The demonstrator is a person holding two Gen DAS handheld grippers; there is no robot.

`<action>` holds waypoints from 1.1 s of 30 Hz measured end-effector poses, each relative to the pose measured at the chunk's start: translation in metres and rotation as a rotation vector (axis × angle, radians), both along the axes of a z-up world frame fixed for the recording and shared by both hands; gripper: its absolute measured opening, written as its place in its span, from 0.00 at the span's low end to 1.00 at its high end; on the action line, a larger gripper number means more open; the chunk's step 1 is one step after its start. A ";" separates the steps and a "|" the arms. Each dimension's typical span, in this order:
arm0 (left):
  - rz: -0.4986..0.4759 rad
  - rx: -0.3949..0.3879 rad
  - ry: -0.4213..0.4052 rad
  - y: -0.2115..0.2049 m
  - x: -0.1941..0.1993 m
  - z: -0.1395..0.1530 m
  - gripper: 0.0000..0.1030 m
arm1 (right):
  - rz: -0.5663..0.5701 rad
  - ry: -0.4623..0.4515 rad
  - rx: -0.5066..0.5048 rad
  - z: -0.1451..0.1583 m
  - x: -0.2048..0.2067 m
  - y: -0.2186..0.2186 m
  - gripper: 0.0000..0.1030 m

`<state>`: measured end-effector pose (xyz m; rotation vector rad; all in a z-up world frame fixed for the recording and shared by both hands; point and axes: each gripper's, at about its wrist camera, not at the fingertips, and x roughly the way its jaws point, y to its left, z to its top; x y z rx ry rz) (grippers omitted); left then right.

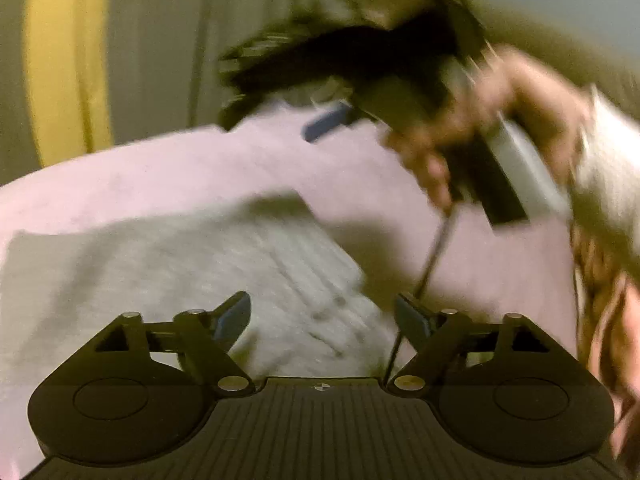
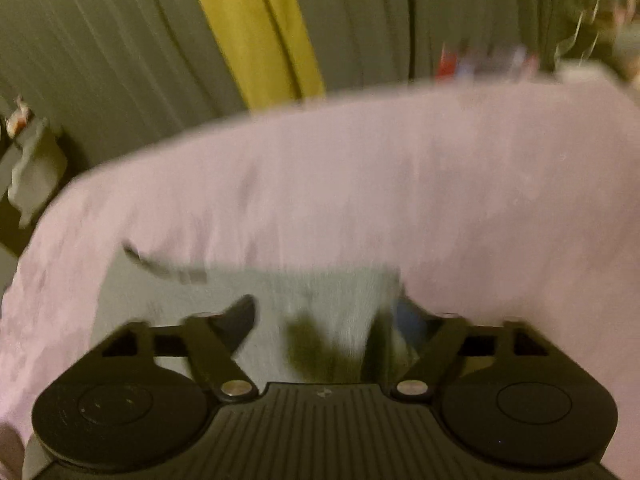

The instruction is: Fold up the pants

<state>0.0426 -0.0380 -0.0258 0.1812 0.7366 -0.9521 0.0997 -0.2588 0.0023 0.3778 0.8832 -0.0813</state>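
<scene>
Light grey pants (image 1: 192,272) lie folded flat on a pink-covered surface (image 1: 200,172). My left gripper (image 1: 322,318) is open and empty, just above the pants' near edge. In the left wrist view the right gripper (image 1: 384,100) is held in a hand at the upper right, above the pink surface, with one blue finger (image 1: 326,122) showing. In the right wrist view the pants (image 2: 280,304) lie right under my right gripper (image 2: 326,318), which is open and empty. Both views are motion-blurred.
Grey curtains with a yellow strip (image 2: 256,28) hang behind the pink surface (image 2: 360,184). Small colourful items (image 2: 488,60) stand at its far right edge. A dark stand with grey cloth (image 2: 32,168) is at the left. A thin black cable (image 1: 432,256) hangs by the left gripper.
</scene>
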 end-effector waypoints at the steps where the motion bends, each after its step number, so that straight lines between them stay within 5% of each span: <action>1: 0.047 -0.014 -0.003 0.007 0.008 0.005 0.84 | -0.002 -0.055 0.003 0.009 -0.004 0.001 0.81; 4: 0.185 0.004 0.007 0.027 0.030 0.001 0.86 | 0.045 -0.137 0.147 0.015 -0.002 0.014 0.84; 8: 0.226 0.165 0.182 0.035 0.050 -0.045 0.73 | 0.147 -0.013 0.380 -0.020 0.030 0.054 0.81; 10: 0.208 0.193 0.156 0.038 0.041 -0.061 0.73 | 0.167 0.077 0.437 -0.043 0.048 0.075 0.61; 11: 0.192 0.205 0.125 0.037 0.036 -0.061 0.73 | 0.187 0.144 0.477 -0.059 0.060 0.085 0.37; 12: 0.180 0.217 0.110 0.035 0.033 -0.060 0.73 | 0.200 0.200 0.501 -0.073 0.069 0.093 0.26; 16: 0.187 0.210 0.127 0.028 0.034 -0.065 0.73 | 0.159 0.289 0.421 -0.106 0.099 0.102 0.16; 22: 0.175 0.180 0.118 0.039 0.034 -0.066 0.75 | -0.010 0.156 0.252 -0.081 0.115 0.080 0.18; 26: 0.171 0.123 0.139 0.056 0.023 -0.072 0.77 | 0.048 0.092 0.324 -0.063 0.081 0.079 0.21; 29: 0.167 0.123 0.140 0.062 0.018 -0.067 0.77 | 0.088 0.177 0.390 -0.078 0.055 0.087 0.22; 31: 0.168 0.127 0.136 0.065 0.015 -0.066 0.77 | 0.064 0.233 0.317 -0.093 0.041 0.085 0.21; 33: 0.171 0.121 0.123 0.072 0.007 -0.062 0.77 | -0.040 0.228 0.212 -0.093 0.027 0.071 0.09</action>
